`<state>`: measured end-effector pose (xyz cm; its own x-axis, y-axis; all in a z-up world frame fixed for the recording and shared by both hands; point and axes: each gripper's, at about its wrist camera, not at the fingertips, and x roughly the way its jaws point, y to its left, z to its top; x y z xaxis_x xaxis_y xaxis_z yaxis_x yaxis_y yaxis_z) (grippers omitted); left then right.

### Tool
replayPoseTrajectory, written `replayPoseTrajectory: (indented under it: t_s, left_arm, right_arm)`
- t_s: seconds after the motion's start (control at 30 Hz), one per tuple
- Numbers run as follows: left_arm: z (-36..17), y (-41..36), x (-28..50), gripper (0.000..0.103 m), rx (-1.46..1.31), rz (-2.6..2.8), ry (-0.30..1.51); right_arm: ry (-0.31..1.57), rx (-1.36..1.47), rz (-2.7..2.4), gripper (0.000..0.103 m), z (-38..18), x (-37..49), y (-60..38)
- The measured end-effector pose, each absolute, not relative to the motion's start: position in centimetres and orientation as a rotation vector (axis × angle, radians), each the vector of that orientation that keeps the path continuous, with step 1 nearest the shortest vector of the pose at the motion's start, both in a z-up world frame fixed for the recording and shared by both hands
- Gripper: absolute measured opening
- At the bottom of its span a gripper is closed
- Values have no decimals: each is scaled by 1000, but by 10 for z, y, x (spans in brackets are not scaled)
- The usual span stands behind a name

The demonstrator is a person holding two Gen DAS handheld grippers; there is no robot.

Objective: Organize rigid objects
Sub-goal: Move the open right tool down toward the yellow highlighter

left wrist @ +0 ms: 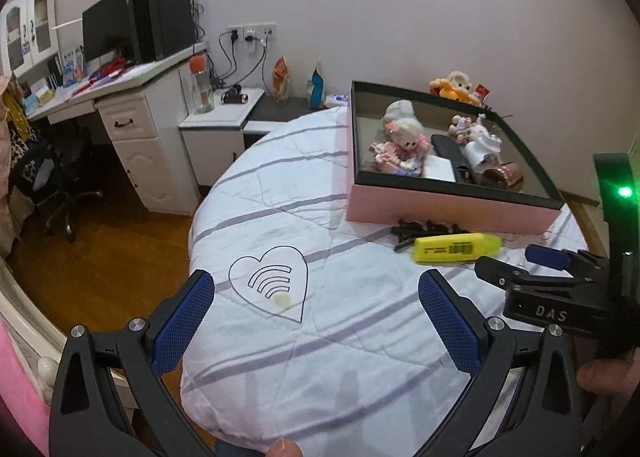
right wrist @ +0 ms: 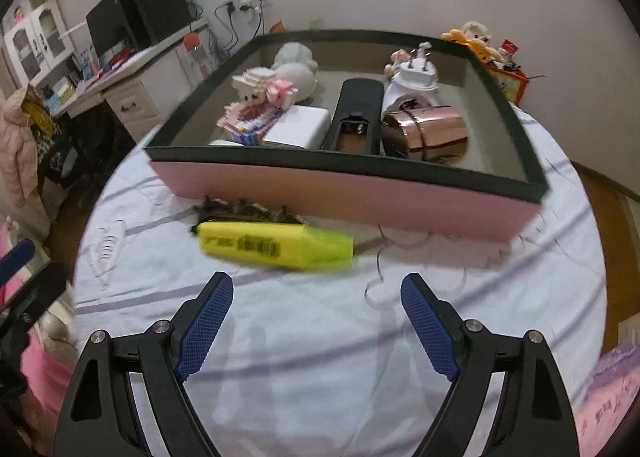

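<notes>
A yellow highlighter (right wrist: 276, 247) lies on the white striped quilt in front of a pink box (right wrist: 344, 193) with a dark rim; it also shows in the left wrist view (left wrist: 456, 248). A black hair clip (right wrist: 244, 211) lies between the highlighter and the box. The box (left wrist: 448, 209) holds dolls (left wrist: 400, 141), a black remote (right wrist: 356, 117), a white block (right wrist: 296, 127), a white plug (right wrist: 414, 79) and a copper cup (right wrist: 428, 133). My right gripper (right wrist: 316, 297) is open just short of the highlighter. My left gripper (left wrist: 316, 293) is open and empty over the quilt's heart print.
A white desk (left wrist: 120, 97) with monitor and computer stands at the left, an office chair (left wrist: 60, 185) beside it. A nightstand (left wrist: 224, 117) with a bottle sits by the bed. Plush toys (left wrist: 456, 87) sit behind the box. The wooden floor lies left of the bed.
</notes>
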<state>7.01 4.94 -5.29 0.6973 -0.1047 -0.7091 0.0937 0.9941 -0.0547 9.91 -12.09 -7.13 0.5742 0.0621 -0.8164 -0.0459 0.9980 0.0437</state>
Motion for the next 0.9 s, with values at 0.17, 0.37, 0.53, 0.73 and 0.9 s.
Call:
replayPoseTrajectory:
  t_s: [0.17, 0.37, 0.53, 0.73, 0.9]
  left_arm:
    - [-65, 46, 85, 103, -17, -110, 819]
    - [-73, 44, 93, 103, -12, -105, 842]
    - [-78, 41, 96, 103, -7, -102, 855]
    - [-80, 40, 97, 103, -4, -97, 858]
    - [-83, 41, 97, 103, -5, -89, 862]
  right_arm:
    - [989, 15, 157, 87, -87, 121, -129]
    - [958, -9, 336, 80, -85, 122, -120]
    - [971, -52, 418, 50, -84, 117, -108]
    - [999, -147, 535, 35, -83, 111, -90]
    - [1005, -197, 560, 35, -85, 115, -80]
